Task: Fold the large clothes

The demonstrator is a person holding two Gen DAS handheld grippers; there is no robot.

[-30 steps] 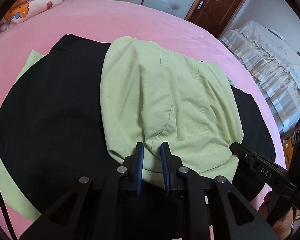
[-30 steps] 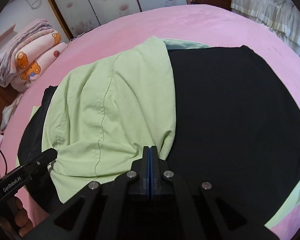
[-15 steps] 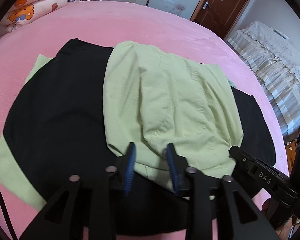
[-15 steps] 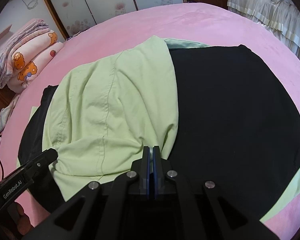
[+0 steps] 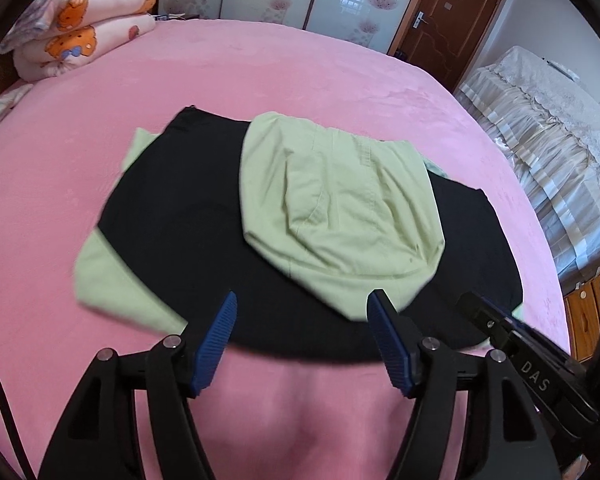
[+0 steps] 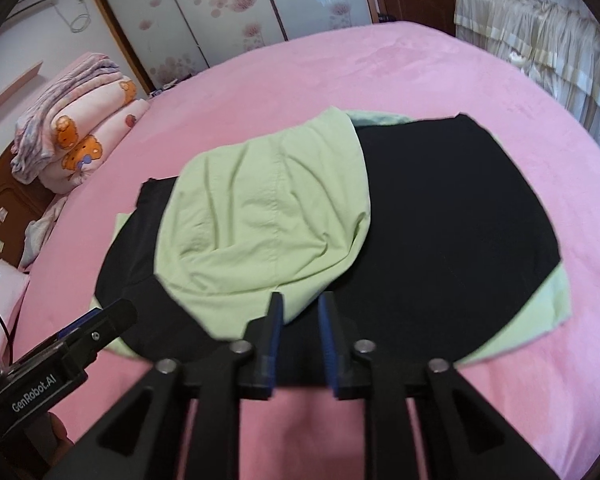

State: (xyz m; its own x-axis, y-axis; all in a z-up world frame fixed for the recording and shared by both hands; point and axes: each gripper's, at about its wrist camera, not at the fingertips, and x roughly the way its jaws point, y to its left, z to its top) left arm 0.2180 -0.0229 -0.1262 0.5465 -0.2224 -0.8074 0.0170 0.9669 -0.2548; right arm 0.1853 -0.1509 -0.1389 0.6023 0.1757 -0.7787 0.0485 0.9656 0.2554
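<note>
Left wrist view shows my left gripper (image 5: 302,314) with jaws opening wide, nothing between them. The light green garment (image 5: 340,216) lies folded over the black garment (image 5: 172,224) on the pink bed (image 5: 260,64). My right gripper (image 6: 300,312) has jaws opening too, a narrow gap, the green hem just beyond and free. I judge one fold laid down; black cloth and green edges beneath are not yet folded.
</note>
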